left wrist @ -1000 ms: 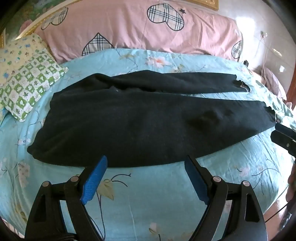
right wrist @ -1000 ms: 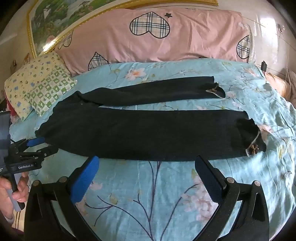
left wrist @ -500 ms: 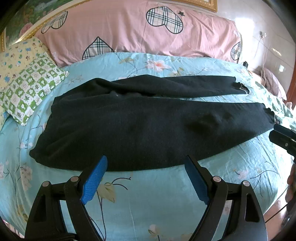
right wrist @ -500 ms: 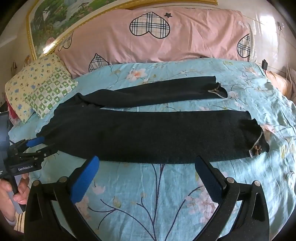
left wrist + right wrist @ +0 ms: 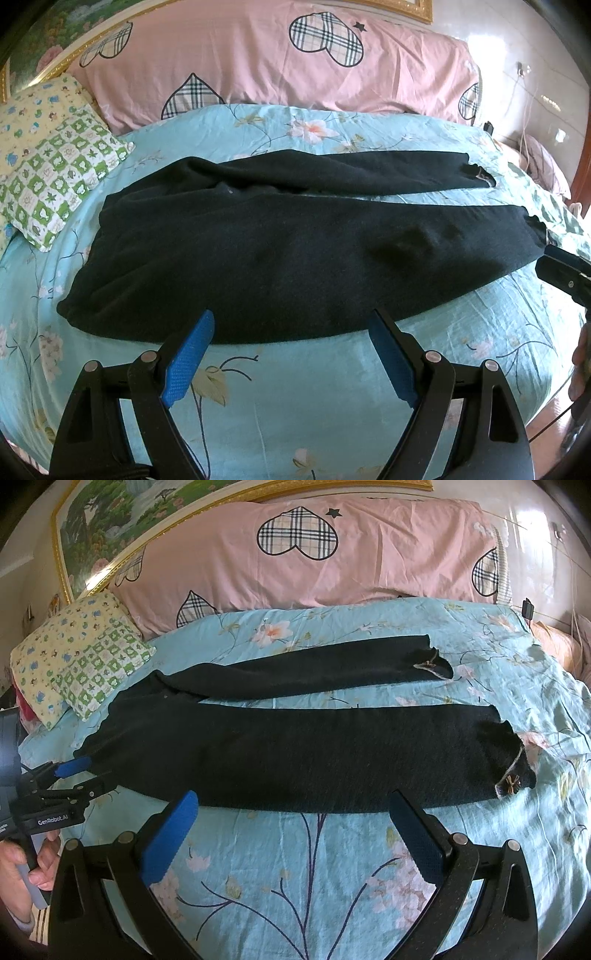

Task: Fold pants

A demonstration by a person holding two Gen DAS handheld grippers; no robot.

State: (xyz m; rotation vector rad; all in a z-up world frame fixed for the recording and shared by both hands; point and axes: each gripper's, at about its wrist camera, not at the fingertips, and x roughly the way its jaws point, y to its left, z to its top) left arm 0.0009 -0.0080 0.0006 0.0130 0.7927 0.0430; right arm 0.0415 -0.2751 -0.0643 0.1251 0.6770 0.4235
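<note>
Both views closer to pants (image 5: 295, 254) | left gripper (image 5: 79, 777) label: "GenRobot.AI"

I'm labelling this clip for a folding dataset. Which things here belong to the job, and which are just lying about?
Part of the job:
black pants
left hand-held gripper
right hand-held gripper
floral bedsheet, the work surface

Just lying about:
pink heart pillow
green checked pillow
framed painting

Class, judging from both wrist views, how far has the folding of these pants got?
Done: the black pants lie spread flat on the floral bedsheet, legs apart. In hand: nothing; the left gripper and right gripper hover open near the closest leg's edge. Left: every fold.
</note>
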